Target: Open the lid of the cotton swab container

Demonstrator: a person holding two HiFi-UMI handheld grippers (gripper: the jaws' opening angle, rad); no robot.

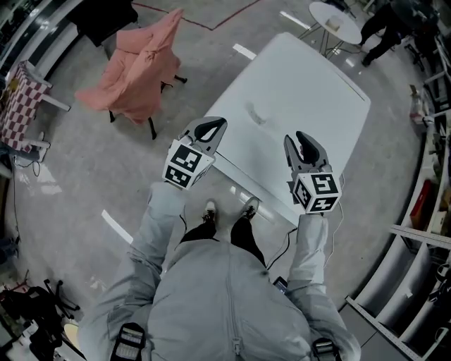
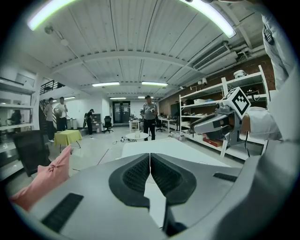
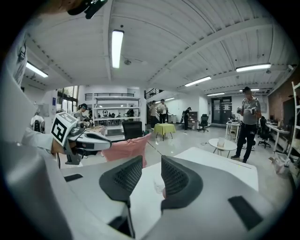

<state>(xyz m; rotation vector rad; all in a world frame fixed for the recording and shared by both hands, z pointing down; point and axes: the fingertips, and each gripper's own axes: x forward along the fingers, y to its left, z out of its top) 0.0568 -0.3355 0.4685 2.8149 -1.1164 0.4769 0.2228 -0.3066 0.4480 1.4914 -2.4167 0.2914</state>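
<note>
A small clear cotton swab container [image 1: 255, 113] lies on the white table [image 1: 317, 92], toward its middle and beyond both grippers. My left gripper [image 1: 211, 129] hovers over the table's near left edge; in the left gripper view its jaws [image 2: 150, 157] meet with nothing between them. My right gripper [image 1: 305, 142] hangs over the near right part of the table. In the right gripper view its jaws [image 3: 151, 165] stand apart, and the container [image 3: 159, 185] shows small and far off through the gap, untouched. Whether the lid is on I cannot make out.
A chair draped in pink cloth [image 1: 141, 63] stands left of the table. A small round table [image 1: 335, 21] is beyond the far end, and shelving [image 1: 430, 197] runs along the right. A person [image 3: 247, 122] stands past the table, others farther back.
</note>
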